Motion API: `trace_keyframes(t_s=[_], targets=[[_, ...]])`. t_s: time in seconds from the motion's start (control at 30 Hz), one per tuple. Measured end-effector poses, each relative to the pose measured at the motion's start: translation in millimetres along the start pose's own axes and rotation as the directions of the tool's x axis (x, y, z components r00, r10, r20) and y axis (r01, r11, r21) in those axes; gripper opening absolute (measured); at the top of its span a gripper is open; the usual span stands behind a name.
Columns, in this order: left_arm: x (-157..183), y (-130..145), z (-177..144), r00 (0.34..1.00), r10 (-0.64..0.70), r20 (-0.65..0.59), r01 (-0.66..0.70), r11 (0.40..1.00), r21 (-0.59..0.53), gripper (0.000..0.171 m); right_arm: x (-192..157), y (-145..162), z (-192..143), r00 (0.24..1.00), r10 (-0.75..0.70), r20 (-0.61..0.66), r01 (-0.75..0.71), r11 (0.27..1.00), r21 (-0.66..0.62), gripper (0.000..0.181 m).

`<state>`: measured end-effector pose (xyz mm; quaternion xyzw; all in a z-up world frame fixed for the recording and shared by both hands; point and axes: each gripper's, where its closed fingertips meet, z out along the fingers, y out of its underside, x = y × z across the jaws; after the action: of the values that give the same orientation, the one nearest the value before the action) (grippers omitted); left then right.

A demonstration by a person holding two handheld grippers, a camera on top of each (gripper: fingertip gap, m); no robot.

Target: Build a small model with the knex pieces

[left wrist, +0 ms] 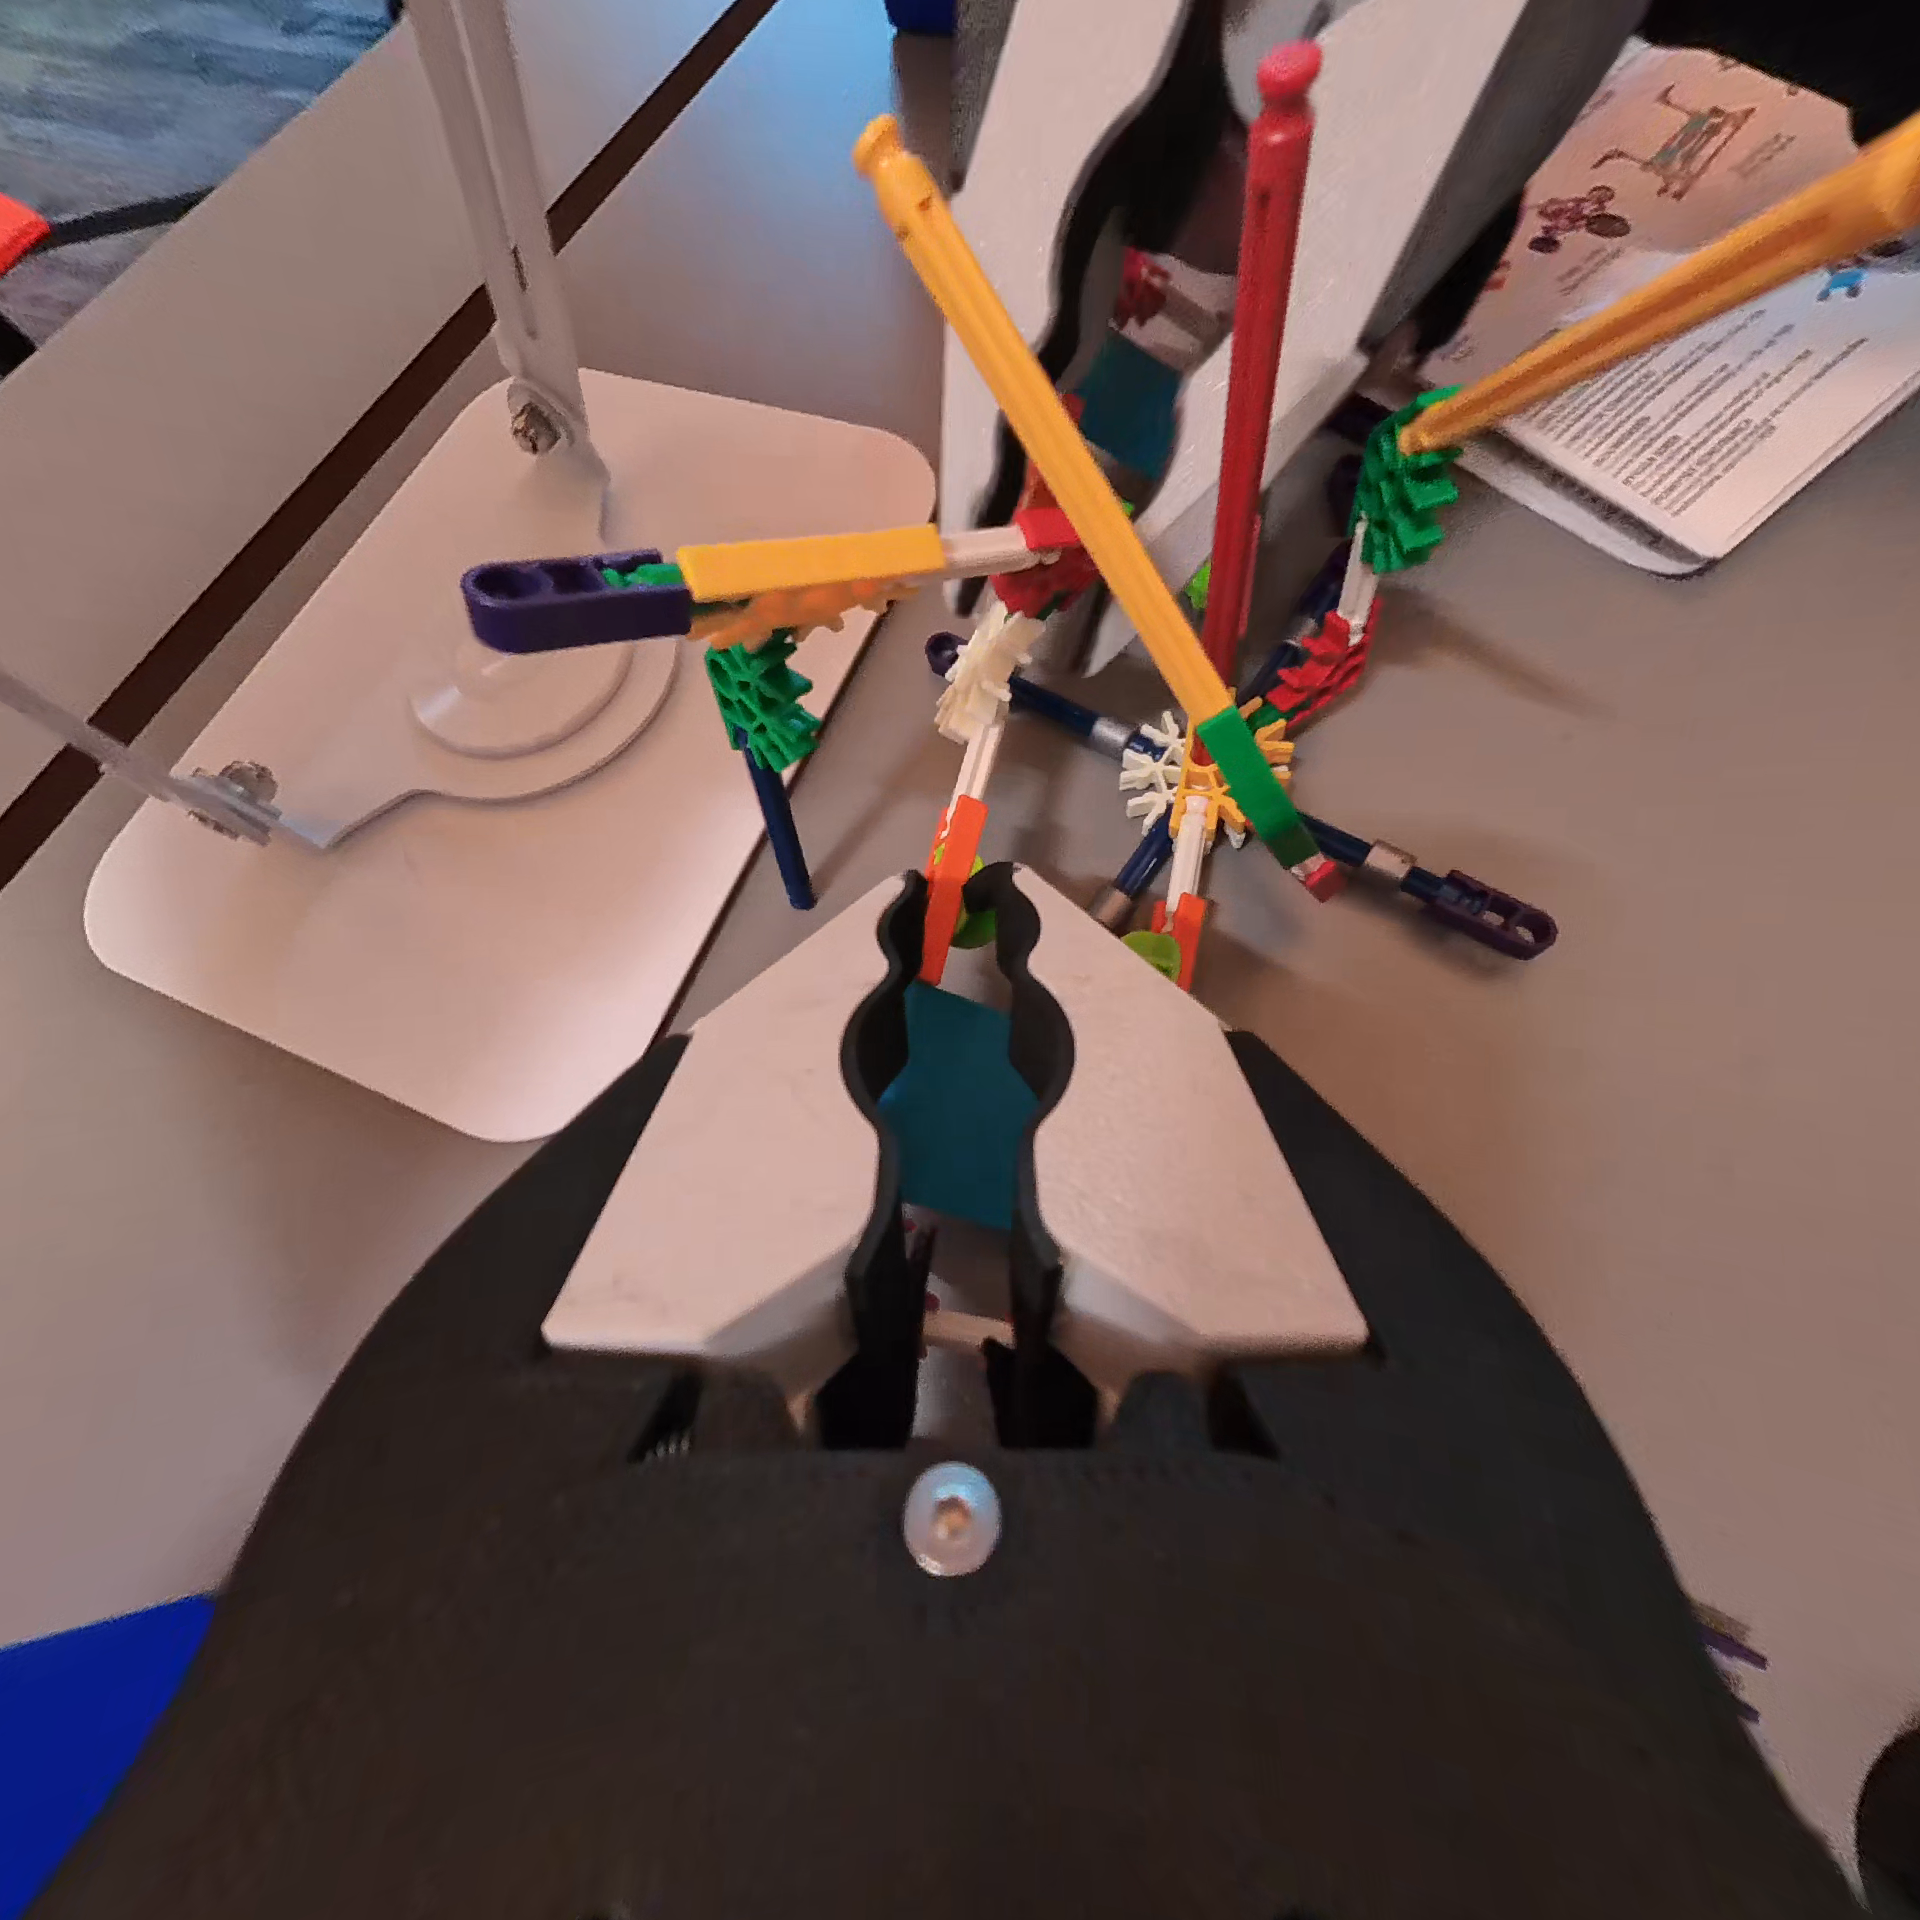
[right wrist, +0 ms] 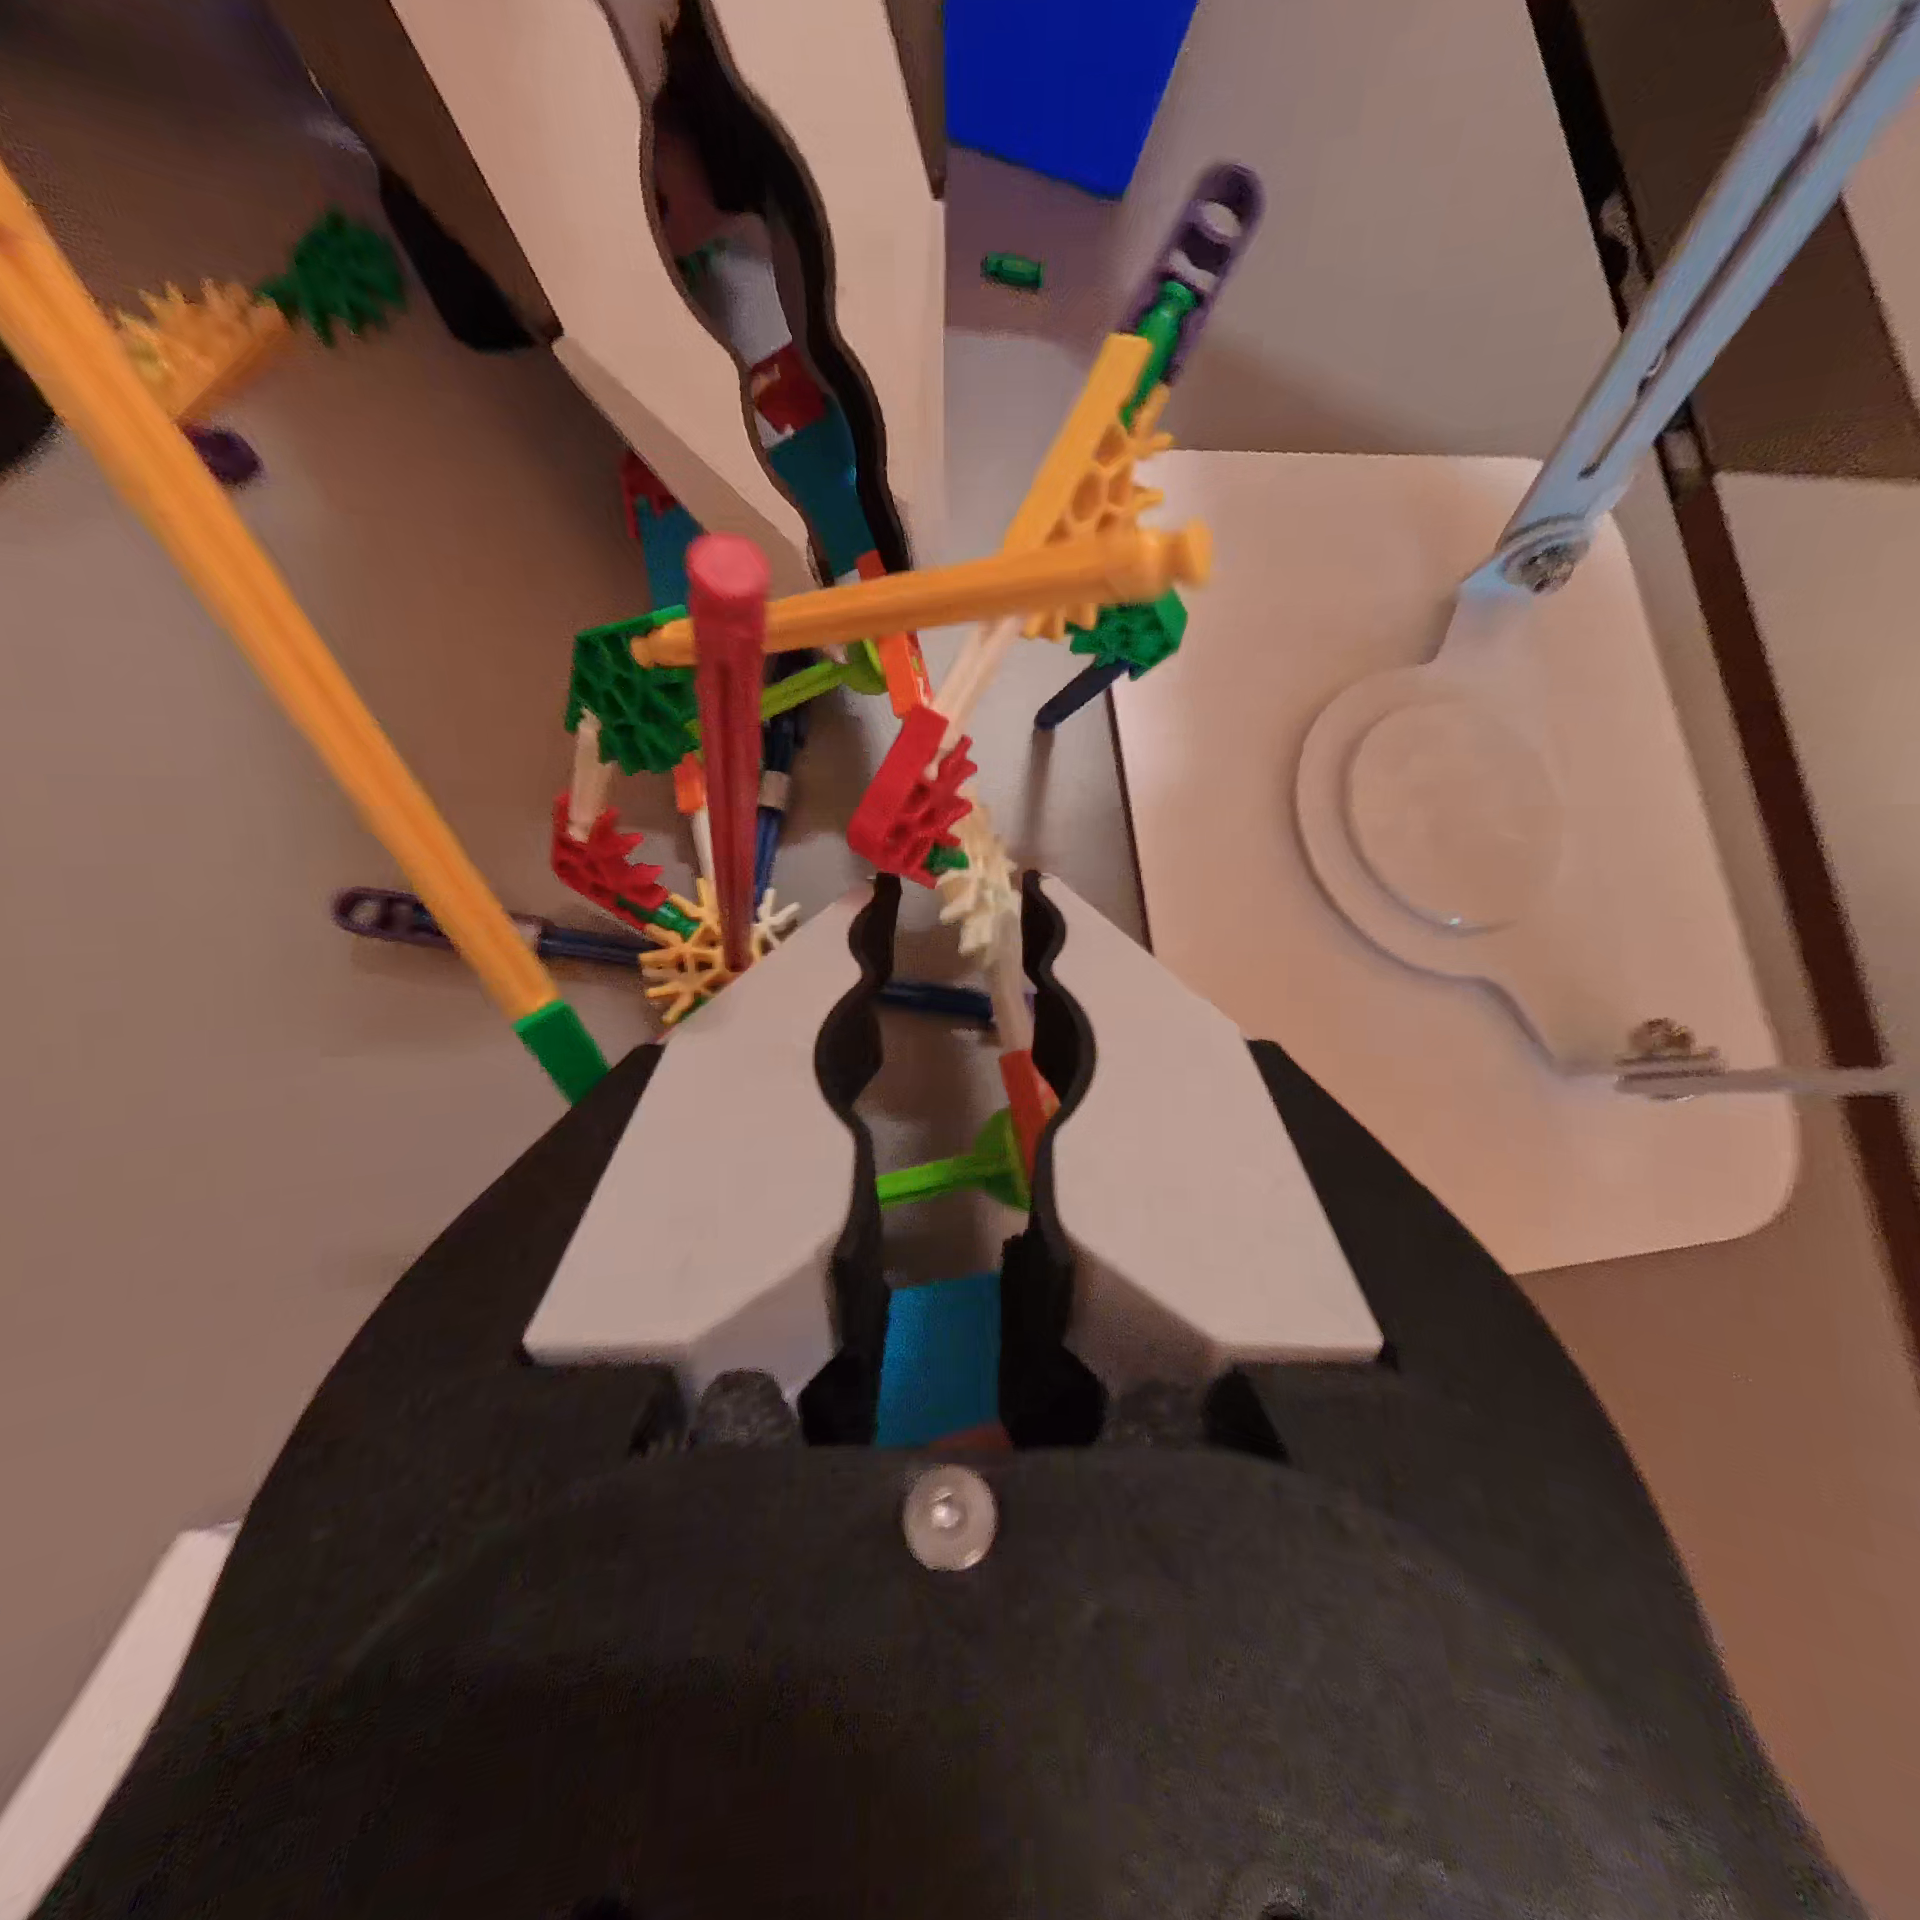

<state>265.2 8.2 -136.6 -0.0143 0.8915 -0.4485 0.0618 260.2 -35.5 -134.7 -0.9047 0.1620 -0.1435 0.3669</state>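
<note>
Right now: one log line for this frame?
left gripper: shut on orange connector | right gripper: open around white rod | toy model on table

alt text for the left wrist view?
The left claw pinches an orange piece of a colourful rod-and-connector toy on a grey table. The right claw faces it, beside a white stand base.

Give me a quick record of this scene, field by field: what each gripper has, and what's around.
left gripper: shut on orange connector of the toy model
right gripper: jaws around white rod, grip unclear
upright part: red rod
table: white stand base, booklet
</note>
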Motion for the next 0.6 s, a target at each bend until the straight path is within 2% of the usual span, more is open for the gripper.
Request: trace_keyframes(t_s=[0.1,0.2,0.3,0.47,0.6], targets=[[2.6,-1.2,1.4,1.0,0.009,-0.002,-0.009,1.0,-0.001,0.011,-0.9,4.5,7.7,0.994,-0.099,-0.038,0.097,0.993,-0.066,0.021],[4.5,-2.7,1.8,1.0,0.022,-0.003,-0.022,1.0,0.007,0.01,-5.4,-1.8,13.4,0.991,-0.128,-0.038,0.127,0.991,-0.04,0.019],[7.9,-2.1,2.4,0.999,0.047,-0.009,-0.047,0.999,0.003,0.01,-6.5,-3.1,15.6,0.985,-0.166,-0.053,0.163,0.985,-0.062,0.009],[5.5,-5.4,2.7,0.996,0.08,0.038,-0.08,0.997,0.011,0.011,-5.8,-2.8,14.4,0.986,-0.155,-0.054,0.152,0.987,-0.049,0.007],[6.4,-8.3,7.7,0.97,0.206,0.13,-0.205,0.978,-0.021,0.013,-7.9,-3.7,13.3,0.991,-0.128,-0.032,0.127,0.991,-0.032,0.006]])
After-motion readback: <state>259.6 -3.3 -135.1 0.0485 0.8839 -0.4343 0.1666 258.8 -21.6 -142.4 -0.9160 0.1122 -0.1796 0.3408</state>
